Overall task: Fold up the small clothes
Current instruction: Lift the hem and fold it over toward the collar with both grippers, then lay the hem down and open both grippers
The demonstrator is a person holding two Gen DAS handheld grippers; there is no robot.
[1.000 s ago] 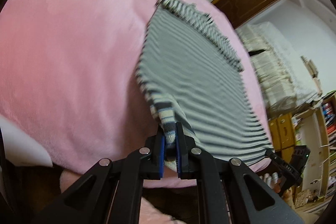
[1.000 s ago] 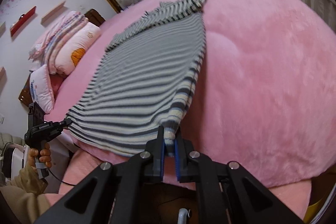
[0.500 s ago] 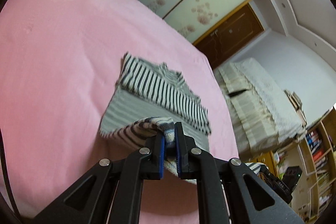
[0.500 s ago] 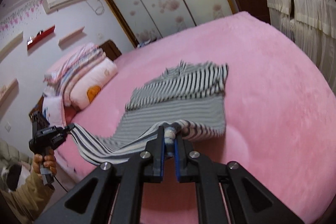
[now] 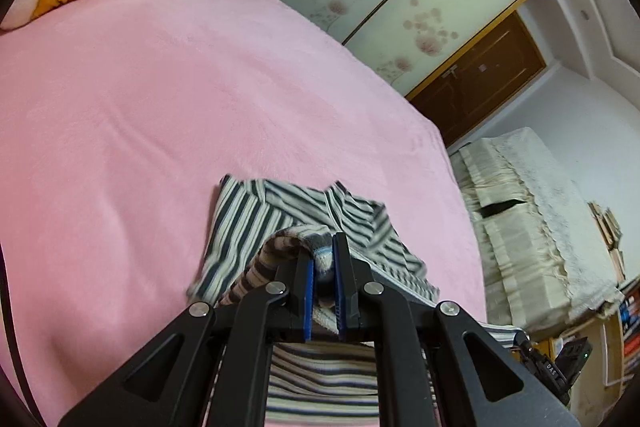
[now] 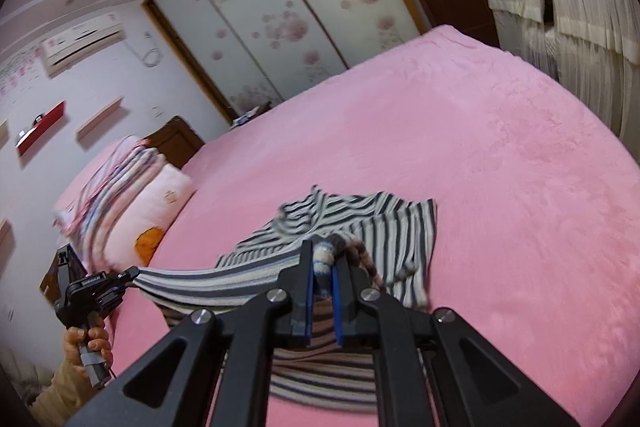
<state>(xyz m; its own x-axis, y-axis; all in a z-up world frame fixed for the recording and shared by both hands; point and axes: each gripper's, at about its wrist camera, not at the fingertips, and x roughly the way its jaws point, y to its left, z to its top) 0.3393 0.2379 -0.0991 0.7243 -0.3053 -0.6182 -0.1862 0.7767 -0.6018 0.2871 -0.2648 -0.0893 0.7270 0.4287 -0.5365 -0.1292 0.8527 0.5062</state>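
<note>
The soft, light striped knit top (image 5: pixel 256 219), lying on the pink bed (image 5: pixel 160 107), is gripped at its limp hem corners by the clenched left claw (image 5: pixel 323 267) and right claw (image 6: pixel 322 267).

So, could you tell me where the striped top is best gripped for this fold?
By its two bottom hem corners, from the near bed edge: the top lies collar-end away, and each corner is already pinched in the left tongs and right tongs.

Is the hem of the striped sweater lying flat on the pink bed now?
No: both grippers pinch the striped sweater hem, lifted above the pink bed.
</note>
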